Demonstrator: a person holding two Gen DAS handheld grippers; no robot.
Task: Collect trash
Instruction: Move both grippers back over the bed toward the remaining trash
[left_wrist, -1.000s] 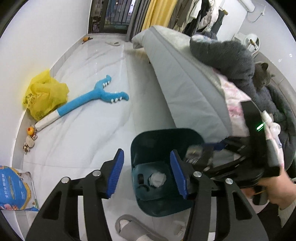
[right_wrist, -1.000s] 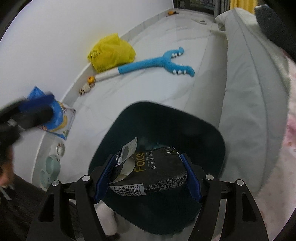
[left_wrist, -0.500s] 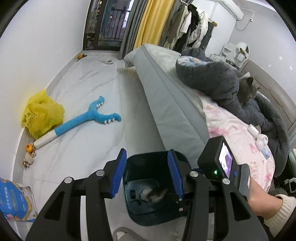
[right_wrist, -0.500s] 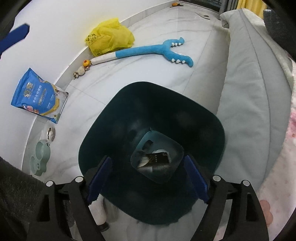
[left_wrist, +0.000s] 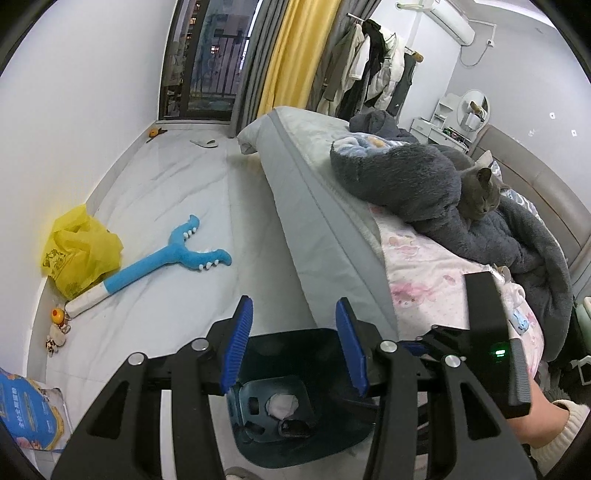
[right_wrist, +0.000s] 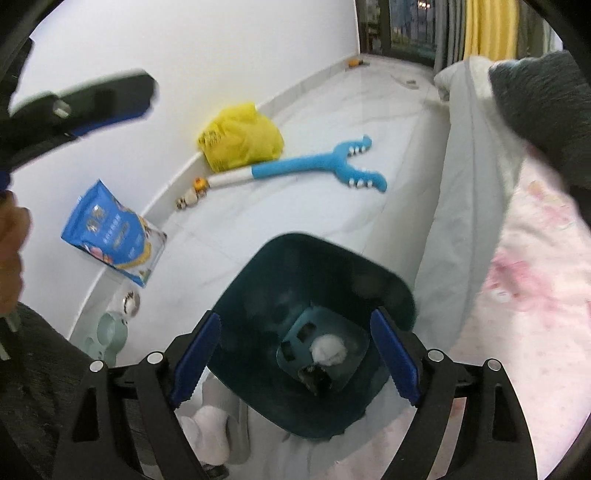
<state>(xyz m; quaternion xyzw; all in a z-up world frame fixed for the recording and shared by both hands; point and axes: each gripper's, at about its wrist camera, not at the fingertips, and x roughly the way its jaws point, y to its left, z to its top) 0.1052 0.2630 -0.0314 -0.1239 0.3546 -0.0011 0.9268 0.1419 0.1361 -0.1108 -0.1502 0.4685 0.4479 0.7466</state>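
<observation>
A yellow plastic bag (left_wrist: 79, 254) sits crumpled on the floor (left_wrist: 177, 206) against the left wall. Just beside it lies a blue plush toy (left_wrist: 166, 260) with a forked end and a white handle, its handle end near the bag. Small toys (left_wrist: 57, 325) lie by the wall past the handle. A blue pouch (right_wrist: 112, 234) leans at the wall's foot, with a pale green bowl (right_wrist: 107, 332) nearby. A slipper (left_wrist: 204, 143) lies near the balcony door (left_wrist: 205, 59). On the bed (left_wrist: 314, 206), a grey cat (left_wrist: 480, 194) rests against a grey fleece blanket (left_wrist: 402, 177) over a pink patterned sheet (left_wrist: 424, 273). A yellow curtain (left_wrist: 295, 55) hangs beyond, and clothes (left_wrist: 369, 70) on a rail.
</observation>
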